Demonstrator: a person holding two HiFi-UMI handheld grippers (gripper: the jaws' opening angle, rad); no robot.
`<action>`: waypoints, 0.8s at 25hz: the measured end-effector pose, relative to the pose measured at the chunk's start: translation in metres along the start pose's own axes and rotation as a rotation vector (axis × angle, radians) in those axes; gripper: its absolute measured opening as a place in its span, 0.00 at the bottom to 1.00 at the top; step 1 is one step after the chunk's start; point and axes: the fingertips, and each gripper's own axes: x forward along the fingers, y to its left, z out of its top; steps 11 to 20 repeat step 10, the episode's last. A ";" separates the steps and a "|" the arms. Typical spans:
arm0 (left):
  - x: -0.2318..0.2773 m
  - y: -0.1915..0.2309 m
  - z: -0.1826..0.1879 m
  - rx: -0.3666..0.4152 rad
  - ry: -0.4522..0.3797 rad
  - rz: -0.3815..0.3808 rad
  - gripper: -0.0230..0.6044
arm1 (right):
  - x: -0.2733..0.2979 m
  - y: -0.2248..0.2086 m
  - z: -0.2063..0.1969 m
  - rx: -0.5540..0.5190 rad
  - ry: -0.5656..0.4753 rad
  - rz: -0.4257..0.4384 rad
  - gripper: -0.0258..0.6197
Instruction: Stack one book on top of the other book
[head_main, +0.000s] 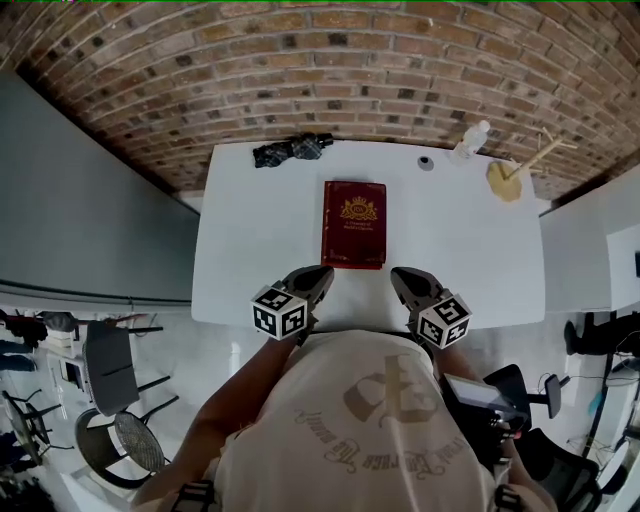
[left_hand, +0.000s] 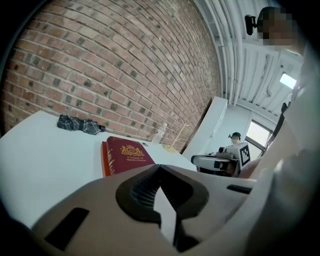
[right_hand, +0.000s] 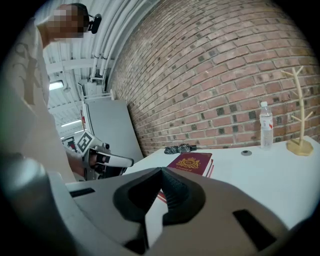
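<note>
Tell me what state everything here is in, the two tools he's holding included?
top book: closed, lying flat on a second book.
lower book: closed, flat, underneath.
left tool: shut, empty.
right tool: shut, empty.
bottle: upright.
umbrella: folded, lying down.
wooden stand: upright, nothing hung on it.

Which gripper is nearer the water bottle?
Right. The right gripper sits at the near table edge, same side as the bottle; the left gripper sits near-left of the stacked books, farther away.
</note>
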 end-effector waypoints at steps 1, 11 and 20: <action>0.000 0.001 0.001 0.003 -0.001 0.000 0.07 | 0.001 0.001 0.000 -0.001 0.000 0.001 0.07; 0.004 0.000 0.002 0.009 0.003 -0.010 0.07 | 0.003 -0.001 0.000 -0.005 -0.004 -0.015 0.07; 0.004 0.000 0.002 0.009 0.003 -0.010 0.07 | 0.003 -0.001 0.000 -0.005 -0.004 -0.015 0.07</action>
